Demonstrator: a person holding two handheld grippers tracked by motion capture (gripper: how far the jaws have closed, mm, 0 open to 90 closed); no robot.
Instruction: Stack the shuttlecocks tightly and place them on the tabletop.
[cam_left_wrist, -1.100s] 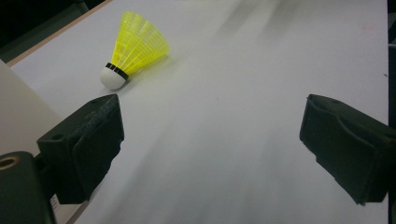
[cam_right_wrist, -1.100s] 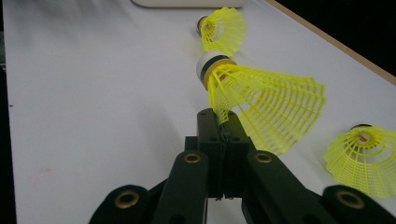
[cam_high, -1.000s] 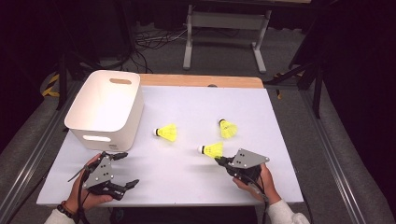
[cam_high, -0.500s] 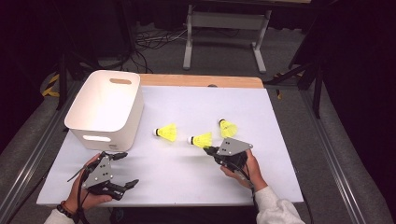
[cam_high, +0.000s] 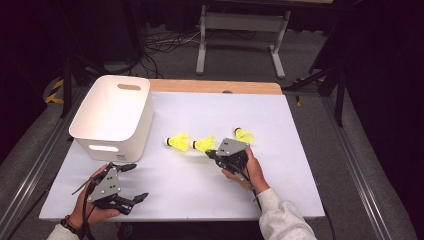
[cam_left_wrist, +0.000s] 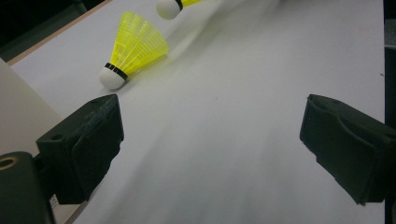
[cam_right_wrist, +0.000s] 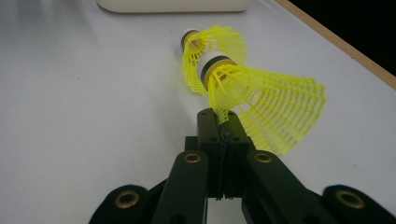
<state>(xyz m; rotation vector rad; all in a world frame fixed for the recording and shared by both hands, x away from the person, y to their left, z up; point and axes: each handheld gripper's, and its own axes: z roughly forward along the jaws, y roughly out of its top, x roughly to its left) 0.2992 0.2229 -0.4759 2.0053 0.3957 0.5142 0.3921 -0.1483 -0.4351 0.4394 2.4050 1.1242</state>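
Three yellow shuttlecocks are on or just over the white table (cam_high: 280, 120). My right gripper (cam_high: 210, 151) is shut on the skirt edge of the middle shuttlecock (cam_high: 204, 144), cork pointing left. In the right gripper view the closed jaws (cam_right_wrist: 223, 122) pinch that shuttlecock (cam_right_wrist: 266, 100), and a second shuttlecock (cam_right_wrist: 219, 42) lies just beyond it. That second shuttlecock (cam_high: 178, 141) lies free to the left, and a third (cam_high: 244, 135) lies behind the right hand. My left gripper (cam_high: 134, 182) stands open at the front left, nothing between its jaws (cam_left_wrist: 210, 135); a shuttlecock (cam_left_wrist: 133, 46) lies ahead of it.
A white bin (cam_high: 112, 112) with handle slots stands at the table's left, just beyond the left gripper; its base edge (cam_right_wrist: 173, 4) appears far off in the right gripper view. A wooden strip (cam_high: 215, 86) runs along the table's far edge.
My right gripper has carried its shuttlecock leftward and a little away from the front edge, close to the free shuttlecock. The left gripper has stayed in place.
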